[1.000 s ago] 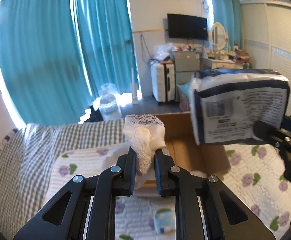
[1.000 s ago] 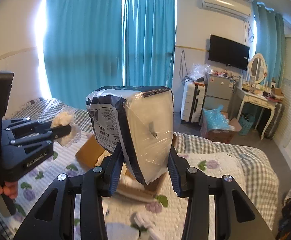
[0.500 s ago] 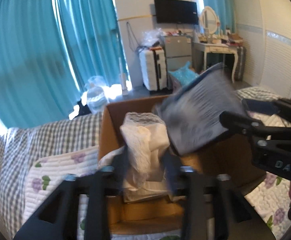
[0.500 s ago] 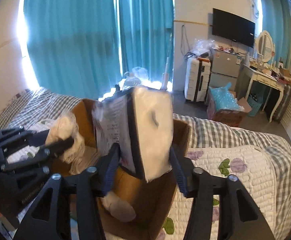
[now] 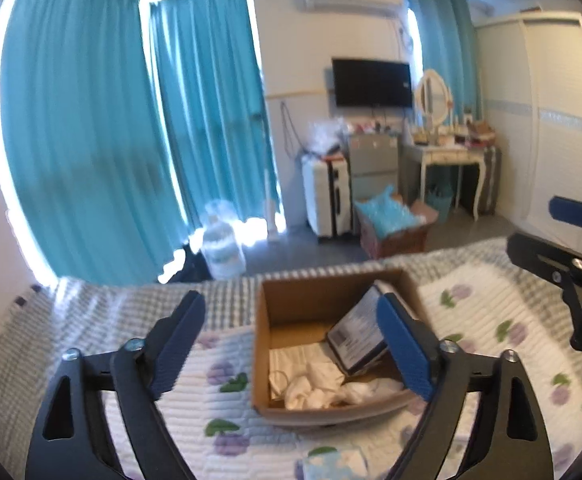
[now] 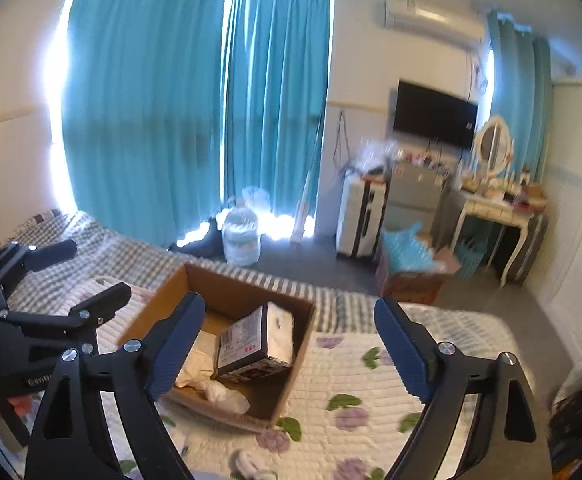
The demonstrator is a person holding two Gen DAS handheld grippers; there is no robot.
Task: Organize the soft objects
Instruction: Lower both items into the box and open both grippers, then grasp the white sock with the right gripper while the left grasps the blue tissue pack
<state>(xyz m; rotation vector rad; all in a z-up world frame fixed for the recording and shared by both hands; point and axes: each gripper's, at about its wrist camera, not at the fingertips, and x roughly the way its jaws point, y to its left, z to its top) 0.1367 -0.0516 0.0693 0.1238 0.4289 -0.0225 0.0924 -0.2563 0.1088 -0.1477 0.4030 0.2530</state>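
An open cardboard box [image 5: 287, 308] sits on the floral quilt; it also shows in the right wrist view [image 6: 163, 300]. Inside it a plastic-wrapped tissue pack [image 5: 357, 338] leans against the right wall, next to crumpled white lace cloth [image 5: 311, 380]. The right wrist view shows the same pack [image 6: 257, 344] and cloth [image 6: 199, 360]. My left gripper [image 5: 295, 348] is open and empty above the box's near side. My right gripper [image 6: 287, 344] is open and empty above the box. Each gripper shows at the edge of the other's view.
A small pale blue packet [image 5: 335, 462] lies on the quilt near the front edge. A small white item [image 6: 251, 462] lies on the quilt below the box. Beyond the bed are a water jug [image 5: 223, 244], a suitcase [image 5: 327, 196] and a dressing table [image 5: 447, 156].
Both grippers opened and pulled back up from the box. The lace cloth and the tissue pack, held a second ago, now lie inside the box.
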